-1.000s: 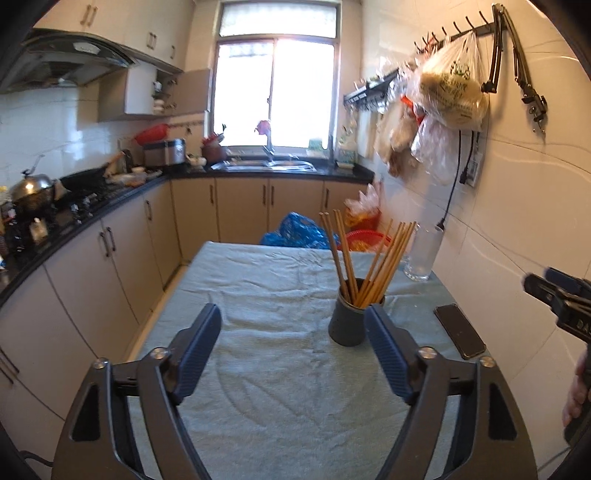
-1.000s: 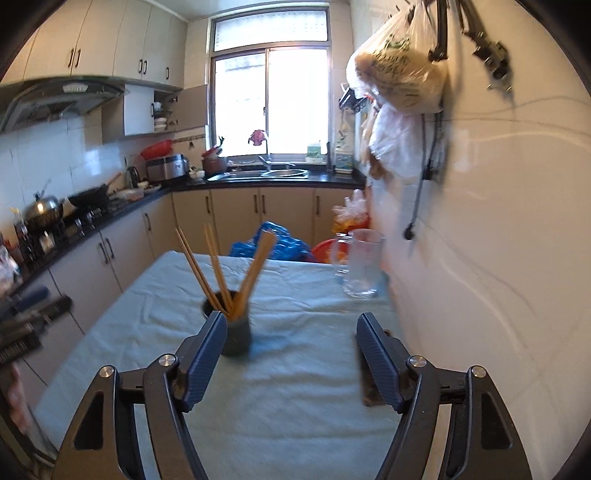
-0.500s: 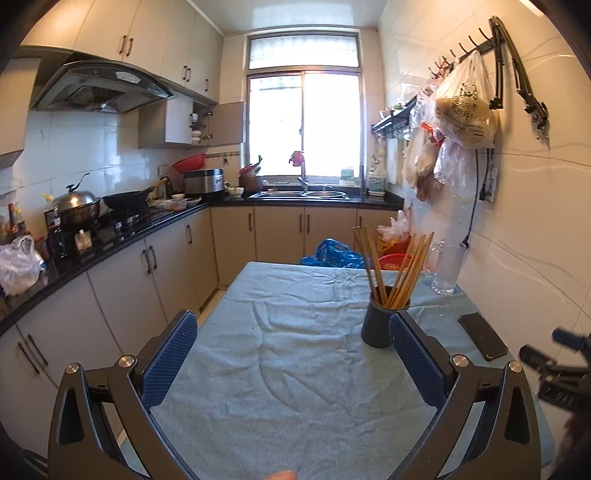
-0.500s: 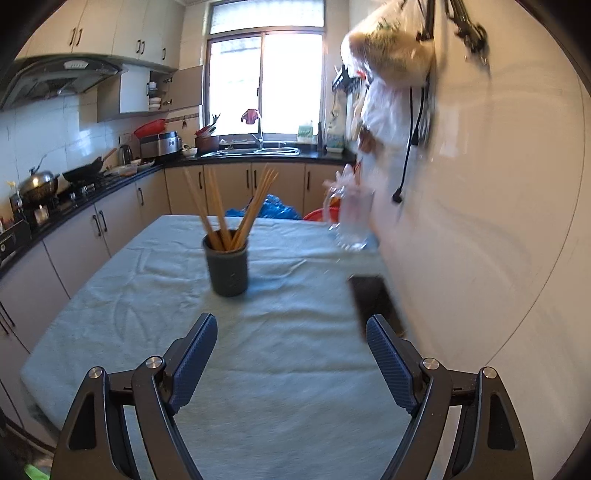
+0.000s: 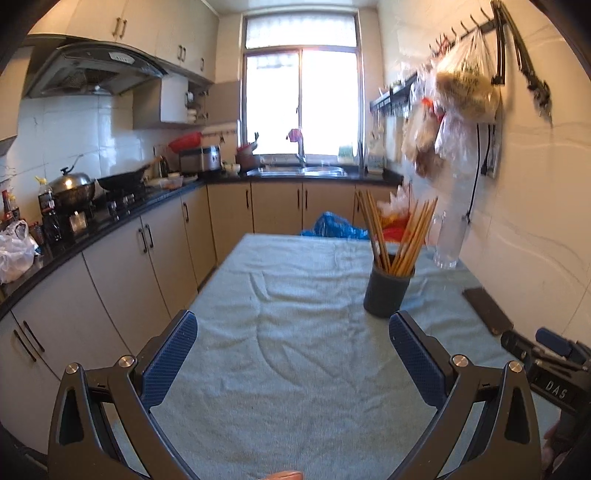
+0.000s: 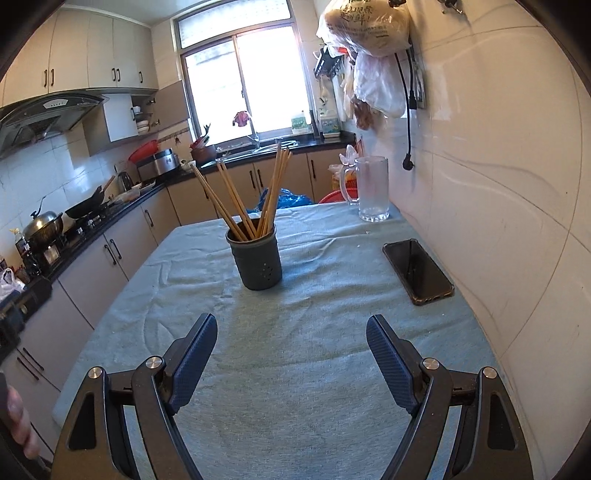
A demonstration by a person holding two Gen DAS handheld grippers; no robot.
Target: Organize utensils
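A dark grey holder (image 5: 387,290) stands upright on the cloth-covered table (image 5: 295,350) with several wooden chopsticks (image 5: 399,232) leaning in it. It also shows in the right wrist view (image 6: 255,258), with the chopsticks (image 6: 258,195) fanned out. My left gripper (image 5: 291,347) is open and empty, above the near part of the table, short of the holder. My right gripper (image 6: 290,349) is open and empty, also short of the holder. The right gripper's body (image 5: 554,365) shows at the right edge of the left wrist view.
A black phone (image 6: 417,271) lies on the table by the right wall. A glass mug (image 6: 371,188) stands at the far right corner. Bags (image 6: 369,33) hang on the wall above. Kitchen counters with pots (image 5: 70,188) run along the left.
Both grippers have pulled back and risen away from the holder, which now looks smaller and farther. Both stay open. The holder and chopsticks have not moved.
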